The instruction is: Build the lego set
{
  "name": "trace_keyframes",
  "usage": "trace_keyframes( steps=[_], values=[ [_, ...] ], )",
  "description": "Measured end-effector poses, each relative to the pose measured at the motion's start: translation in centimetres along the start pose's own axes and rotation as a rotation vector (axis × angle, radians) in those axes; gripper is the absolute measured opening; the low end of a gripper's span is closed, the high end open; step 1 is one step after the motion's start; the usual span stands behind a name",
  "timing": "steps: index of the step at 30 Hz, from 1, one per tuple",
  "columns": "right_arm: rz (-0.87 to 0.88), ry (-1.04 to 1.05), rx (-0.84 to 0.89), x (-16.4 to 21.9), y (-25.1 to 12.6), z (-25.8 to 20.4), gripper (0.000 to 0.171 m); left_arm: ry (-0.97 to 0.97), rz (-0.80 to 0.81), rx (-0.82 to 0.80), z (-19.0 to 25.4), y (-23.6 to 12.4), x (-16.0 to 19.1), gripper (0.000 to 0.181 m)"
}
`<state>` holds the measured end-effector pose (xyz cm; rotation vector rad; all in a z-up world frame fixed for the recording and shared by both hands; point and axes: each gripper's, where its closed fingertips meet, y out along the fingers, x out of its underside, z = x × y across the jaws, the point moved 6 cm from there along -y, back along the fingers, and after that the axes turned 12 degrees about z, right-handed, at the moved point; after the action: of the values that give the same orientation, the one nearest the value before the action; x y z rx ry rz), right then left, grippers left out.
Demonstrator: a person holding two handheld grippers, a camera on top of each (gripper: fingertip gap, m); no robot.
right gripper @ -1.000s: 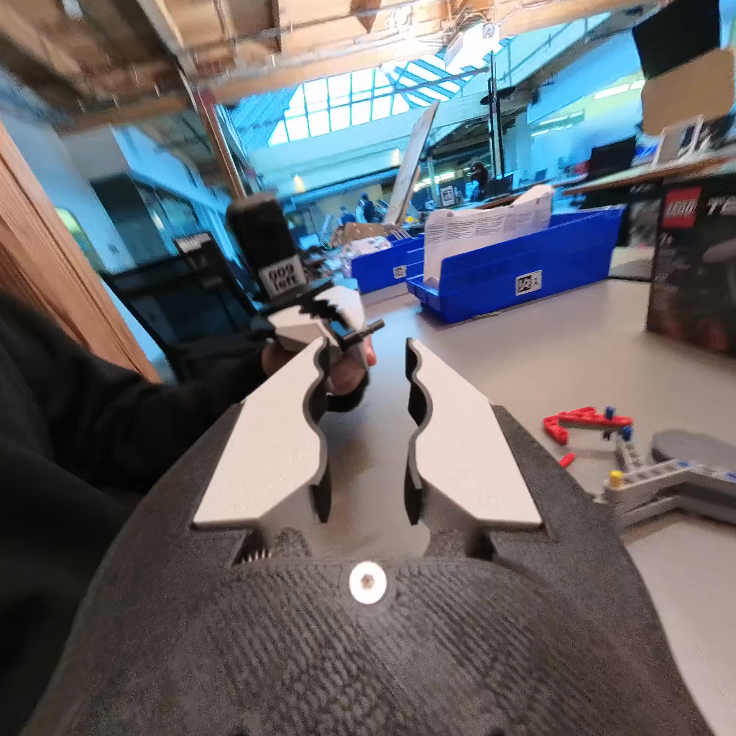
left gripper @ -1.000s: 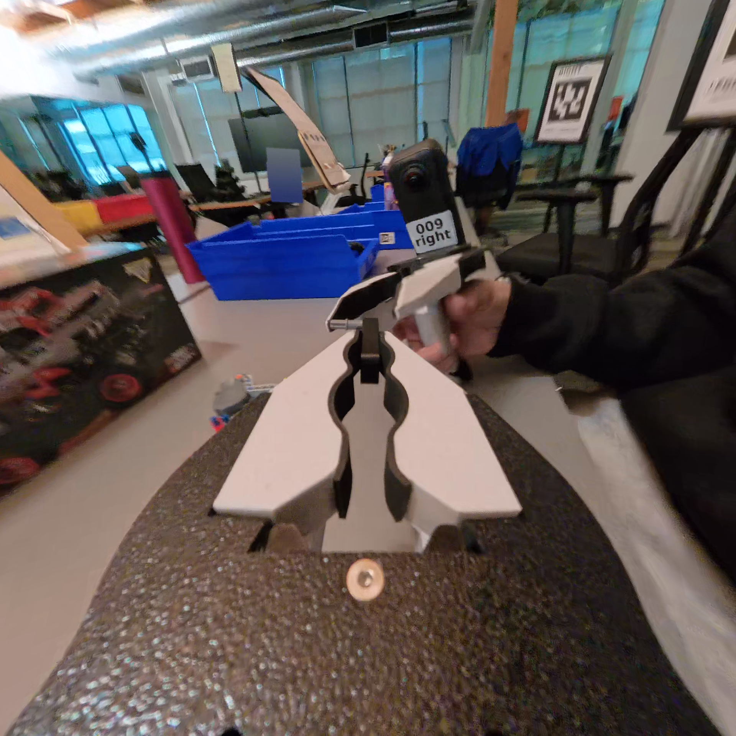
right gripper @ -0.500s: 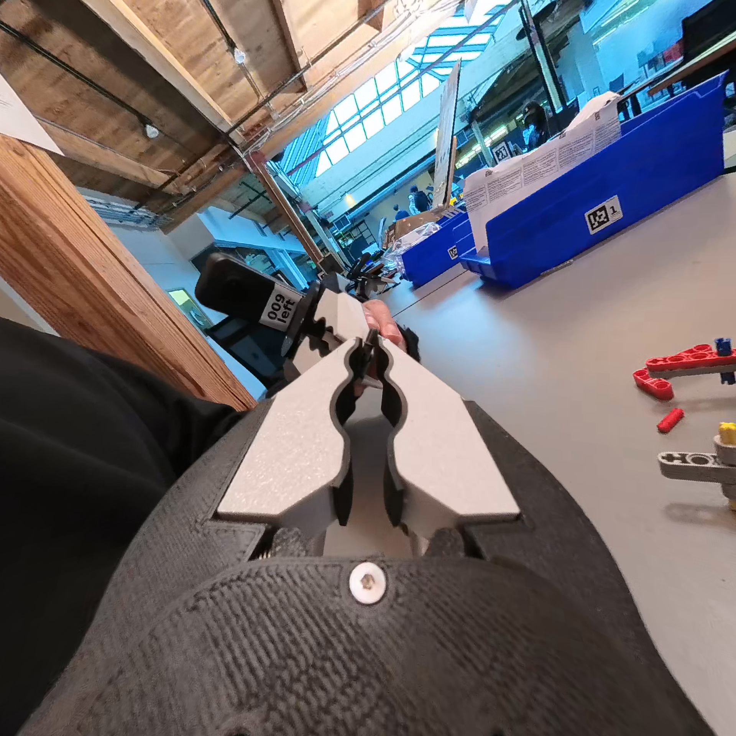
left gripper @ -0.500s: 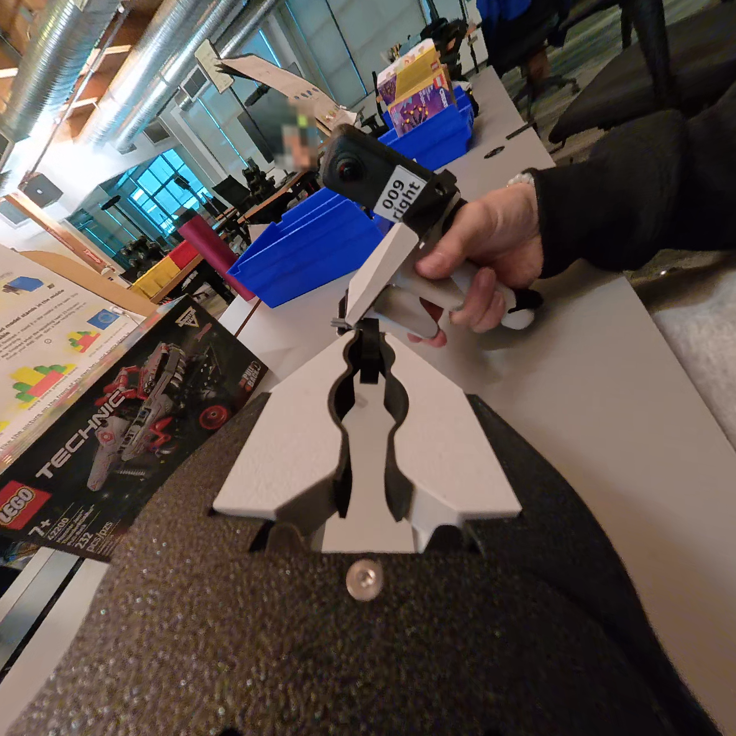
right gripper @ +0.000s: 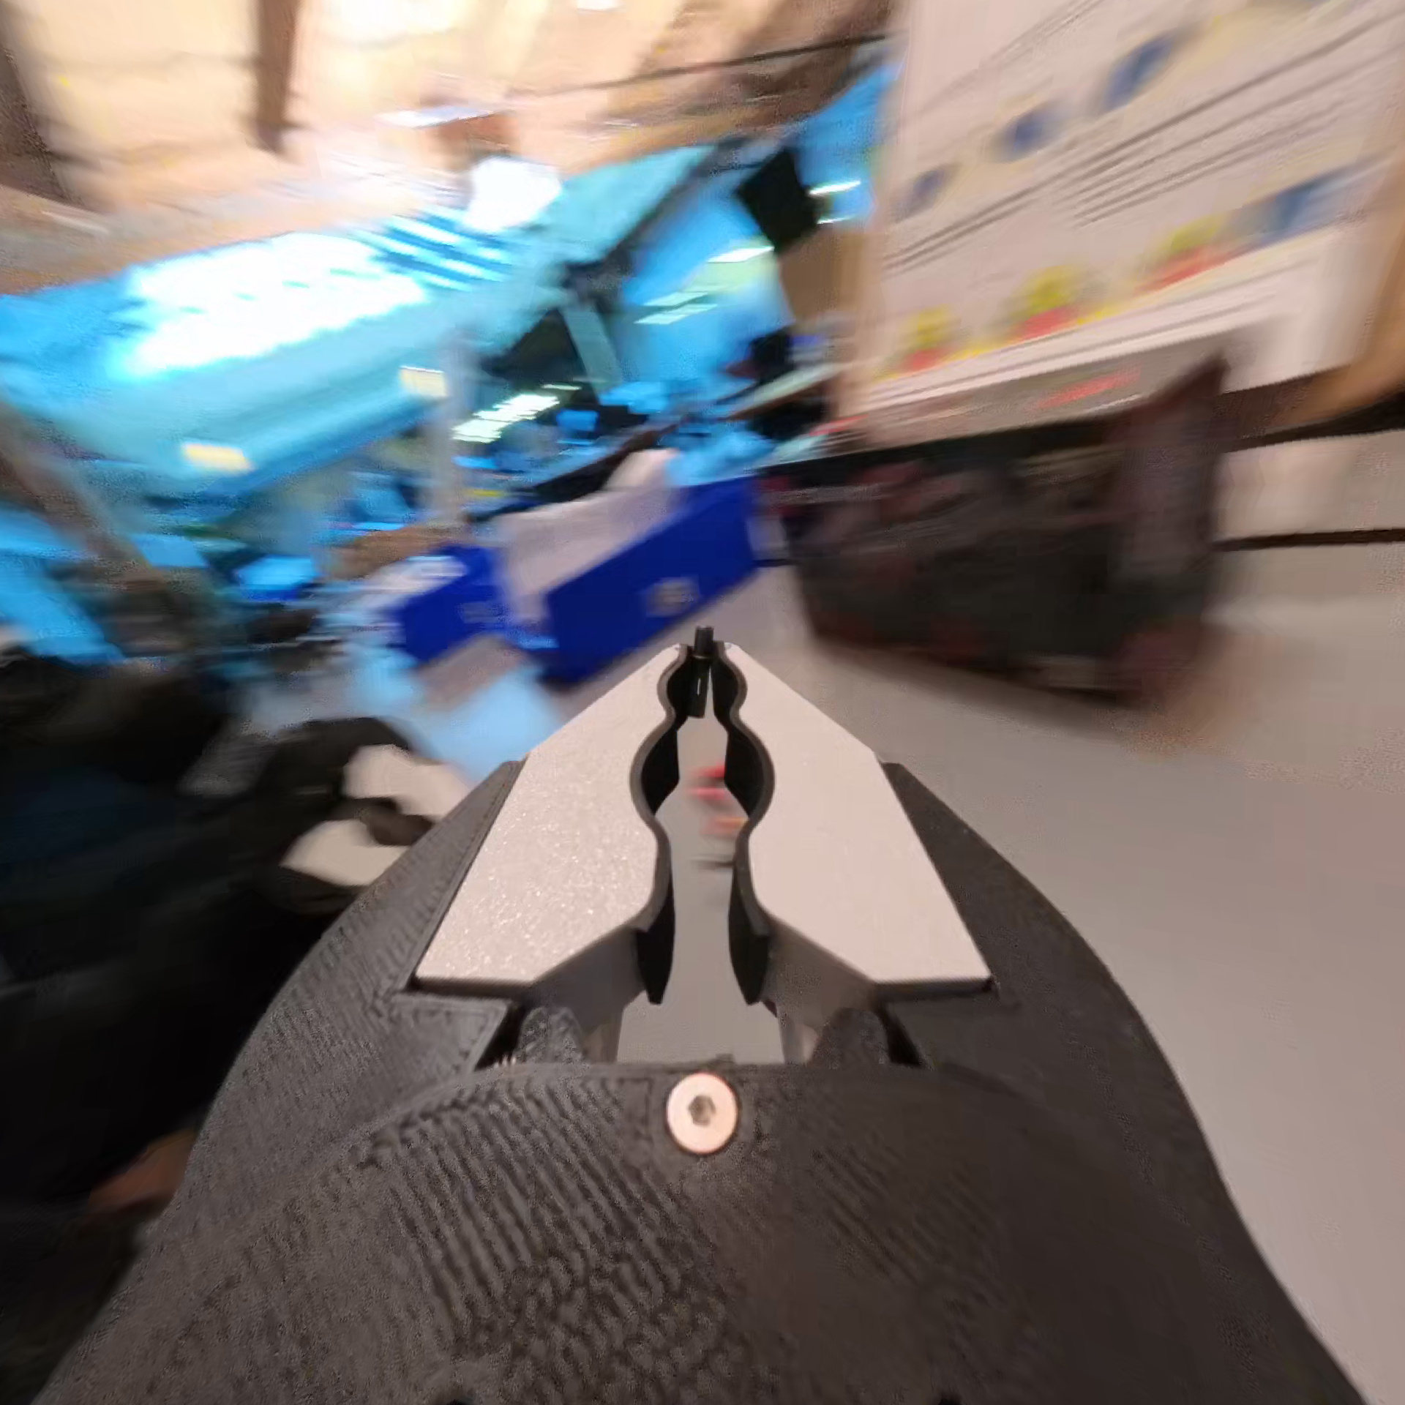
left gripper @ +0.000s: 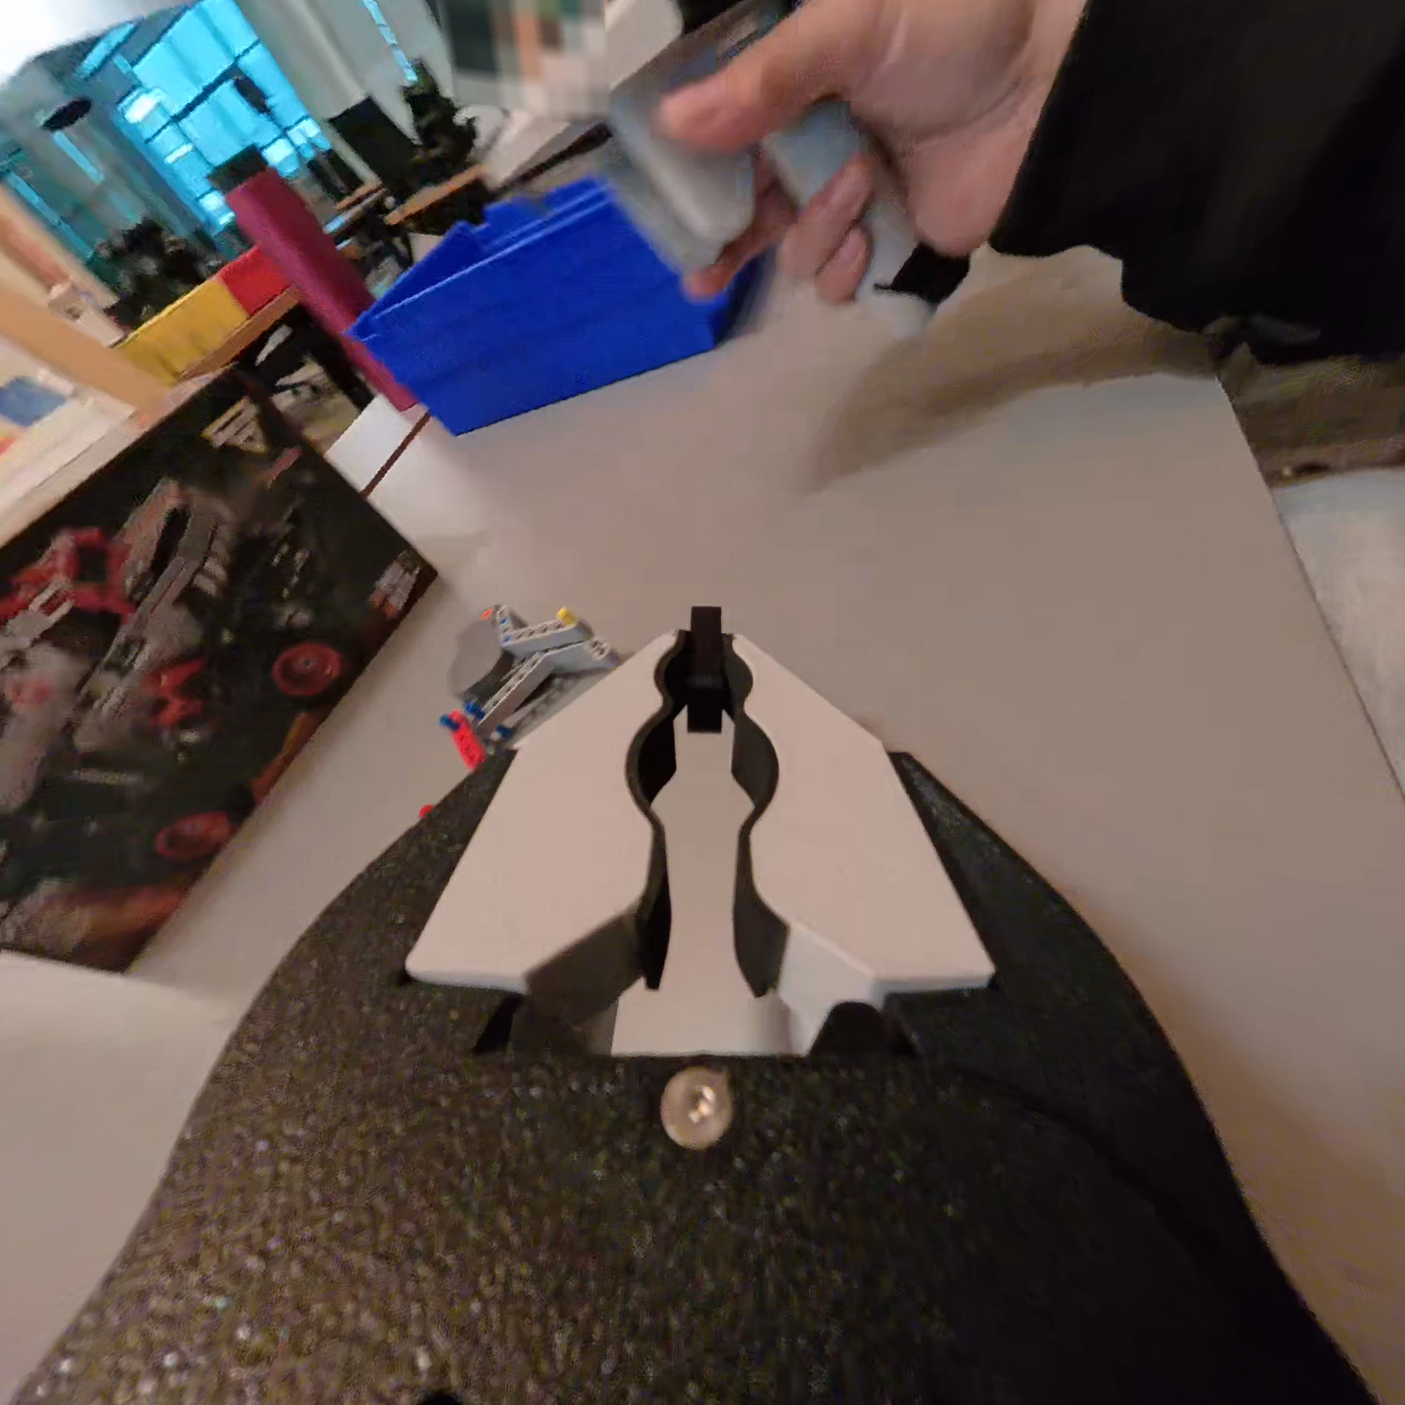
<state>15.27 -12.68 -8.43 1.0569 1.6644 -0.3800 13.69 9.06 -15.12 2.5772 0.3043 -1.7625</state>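
My left gripper point(left gripper: 704, 646) is shut on a small black lego piece point(left gripper: 704, 688) that stands upright between its tips, above the grey table point(left gripper: 950, 646). A partly built grey lego assembly point(left gripper: 532, 661) with blue, yellow and red bits lies on the table just left of the tips. My right gripper point(right gripper: 703, 655) is shut on a thin black pin point(right gripper: 701, 673) at its tips. That view is heavily motion-blurred. In the left wrist view the right gripper point(left gripper: 684, 182) shows blurred, held by a hand, up and right of my left gripper and apart from it.
The dark lego set box point(left gripper: 152, 646) stands at the left. A blue bin point(left gripper: 547, 304) sits at the back of the table, and it also shows blurred in the right wrist view point(right gripper: 631, 593). Red lego pieces point(right gripper: 711, 794) lie on the table below the right gripper. A black sleeve point(left gripper: 1216, 152) is at the upper right.
The right gripper went from open to shut on the pin that stuck out beside the left gripper's black piece, then pulled away from it. Both views swung down toward the table.
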Motion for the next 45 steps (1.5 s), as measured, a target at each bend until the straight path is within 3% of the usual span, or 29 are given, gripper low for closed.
trace_keyframes(
  steps=[3,5,7,10,13,16,18,20,23,27,30,34,37,39,41,45],
  values=[
    [-0.029,-0.282,0.493,-6.6,-5.9,9.1,0.004,-0.068,0.033,-0.034,-0.6,-0.6,0.5,0.005],
    [-0.082,-0.347,0.689,-9.8,-8.7,14.5,0.004,-0.080,0.039,-0.030,-0.6,-0.4,0.5,0.005],
    [-0.217,-0.350,0.725,-10.8,-9.6,18.3,0.005,-0.073,0.025,-0.022,-0.5,-0.2,0.6,0.005],
    [-0.383,-0.399,0.708,-10.0,-9.8,21.8,0.062,-0.041,-0.002,-0.049,-0.6,-0.1,0.7,0.005],
    [-0.351,-0.408,0.631,-9.8,-9.7,21.9,0.070,-0.040,-0.002,-0.065,-0.7,-0.2,0.7,0.005],
    [-0.268,-0.510,0.559,-10.5,-9.7,21.3,0.067,-0.047,0.011,-0.071,-0.7,-0.3,0.7,0.005],
    [-0.294,-0.499,0.576,-10.8,-9.7,20.4,0.078,-0.046,0.023,-0.080,-0.8,-0.4,0.6,0.005],
    [-0.306,-0.410,0.494,-10.6,-8.6,16.7,0.077,-0.041,0.061,-0.100,-1.0,-0.4,0.1,0.005],
    [-0.363,-0.312,0.176,-6.9,-4.9,7.5,0.069,-0.022,0.148,-0.108,-0.9,-0.3,-1.0,0.005],
    [-0.466,0.124,-0.368,2.0,-0.8,-4.4,0.056,0.057,0.273,-0.065,0.2,-0.2,-3.3,0.005],
    [-0.506,0.506,-0.561,5.8,0.7,-8.2,0.042,0.143,0.346,-0.058,0.7,-0.5,-4.8,0.005],
    [-0.455,0.704,-0.596,7.1,2.1,-8.7,0.033,0.268,0.294,-0.038,1.3,-0.6,-5.3,0.005],
    [-0.490,0.670,-0.579,8.0,2.3,-8.9,0.031,0.322,0.251,-0.037,1.7,-0.3,-5.3,0.005],
    [-0.474,0.648,-0.609,7.8,2.2,-9.2,0.012,0.346,0.214,-0.051,1.7,-0.1,-4.9,0.005],
    [-0.463,0.585,-0.625,7.9,2.1,-9.1,0.012,0.343,0.224,-0.054,1.7,0.0,-4.8,0.006],
    [-0.445,0.480,-0.580,7.5,1.9,-7.9,0.012,0.284,0.225,-0.142,0.8,-0.3,-4.7,0.032]
  ],
)
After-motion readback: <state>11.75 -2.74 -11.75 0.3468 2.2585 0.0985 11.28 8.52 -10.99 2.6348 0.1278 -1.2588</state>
